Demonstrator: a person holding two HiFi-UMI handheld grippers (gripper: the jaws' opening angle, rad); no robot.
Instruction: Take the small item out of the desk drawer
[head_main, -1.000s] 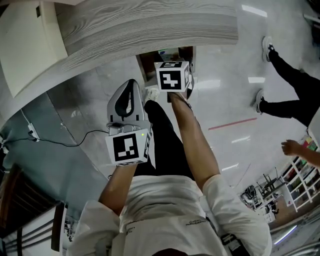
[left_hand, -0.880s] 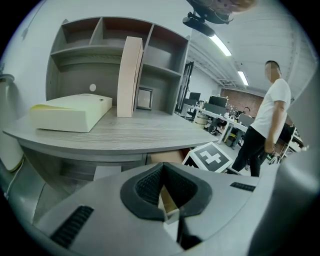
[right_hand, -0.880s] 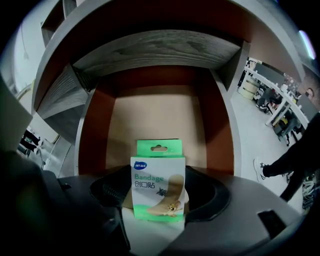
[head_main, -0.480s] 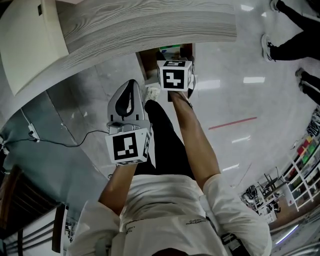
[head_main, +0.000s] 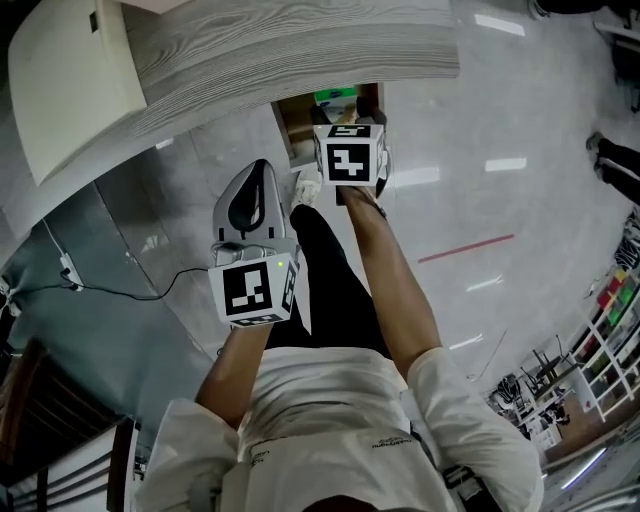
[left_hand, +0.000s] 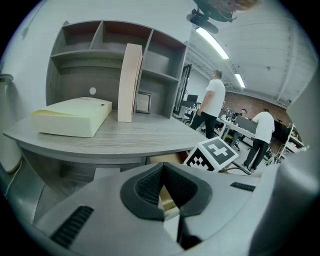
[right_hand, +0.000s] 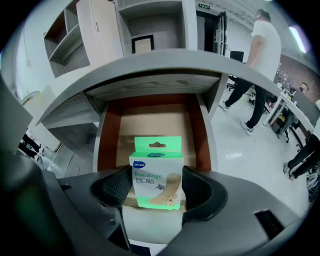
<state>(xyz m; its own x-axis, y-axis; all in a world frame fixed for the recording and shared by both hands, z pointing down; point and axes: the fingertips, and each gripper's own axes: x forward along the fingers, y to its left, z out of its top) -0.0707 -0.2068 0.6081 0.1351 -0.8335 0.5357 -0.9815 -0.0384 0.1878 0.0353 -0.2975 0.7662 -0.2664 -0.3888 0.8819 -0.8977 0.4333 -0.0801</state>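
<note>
- Right gripper (head_main: 345, 110), head view: it reaches forward under the desk (head_main: 300, 50) edge. A green bandage box (head_main: 336, 97) shows at its far tip, with the open drawer (head_main: 296, 128) just beyond and below. The left gripper (head_main: 261, 172) hangs nearer the body, to that gripper's left and well apart from it, pointing at the floor beside the desk with nothing at its tip.
- Left gripper view: the left gripper (left_hand: 163, 194) has its ribbed pads drawn together into a narrow V, with nothing caught between them. Only a sliver of tan background shows through the gap. The desk (left_hand: 125, 137) lies ahead and above. The marker cube (left_hand: 216, 152) of the right gripper sits ahead and to the right.
- Right gripper view: the right gripper (right_hand: 157, 189) is clamped on the bandage box (right_hand: 156, 175). One pad (right_hand: 117, 187) presses its left edge and the other pad (right_hand: 197, 187) its right. The box stands upright, hang tab up. The drawer (right_hand: 150, 120) is pulled out directly ahead, its tan floor bare behind the box.
- Progress, as a judgement: the drawer is open and the grasp is made, so most of the task looks done. Whether the box's bottom edge has cleared the drawer front cannot be told. What is left is to draw it fully clear.
</note>
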